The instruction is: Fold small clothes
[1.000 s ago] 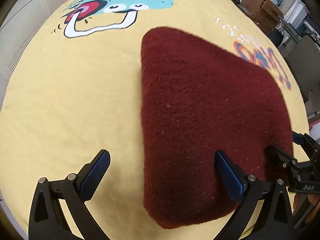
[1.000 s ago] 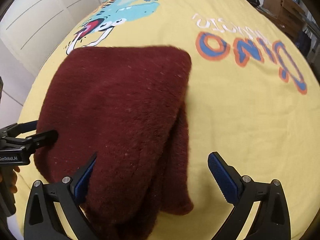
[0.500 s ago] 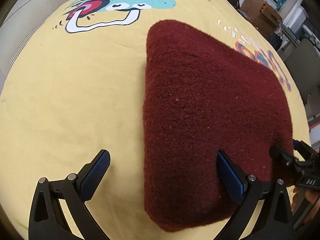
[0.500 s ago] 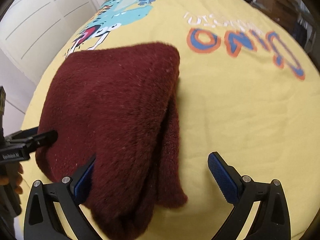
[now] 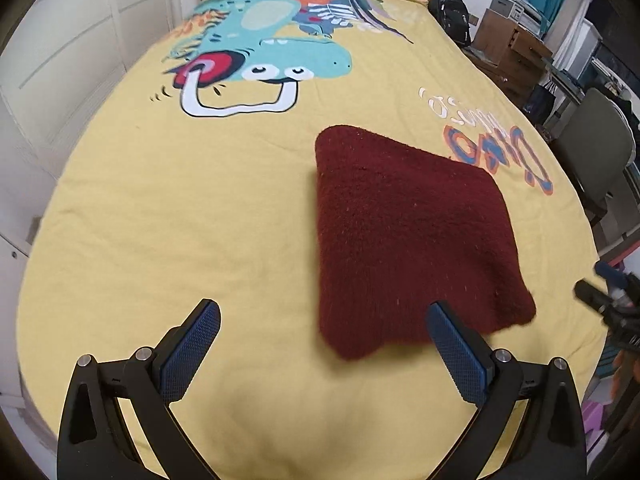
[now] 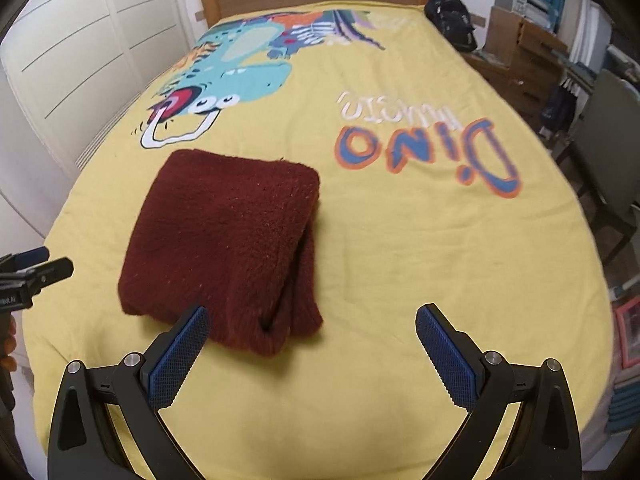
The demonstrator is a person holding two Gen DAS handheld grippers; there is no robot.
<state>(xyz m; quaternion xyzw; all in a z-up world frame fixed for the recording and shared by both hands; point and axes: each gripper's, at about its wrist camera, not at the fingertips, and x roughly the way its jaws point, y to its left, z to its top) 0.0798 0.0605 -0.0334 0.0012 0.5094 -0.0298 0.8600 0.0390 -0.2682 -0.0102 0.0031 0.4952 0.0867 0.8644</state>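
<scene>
Right wrist view, "DiNO" lettering (image 6: 428,156) on yellow bedspread (image 6: 400,260), folded maroon garment (image 6: 224,240), both tools spread, empty.

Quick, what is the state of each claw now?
Left claw: open, holding nothing.
Right claw: open, holding nothing; the folded maroon garment lies free.

Clearance on the bed, both views.
Bare yellow bedspread (image 6: 420,240) lies open around the folded maroon garment (image 6: 224,240), the only obstacle on it. My left hand-held gripper (image 5: 324,344) and right hand-held gripper (image 6: 312,352) hang spread wide, clear of it.
</scene>
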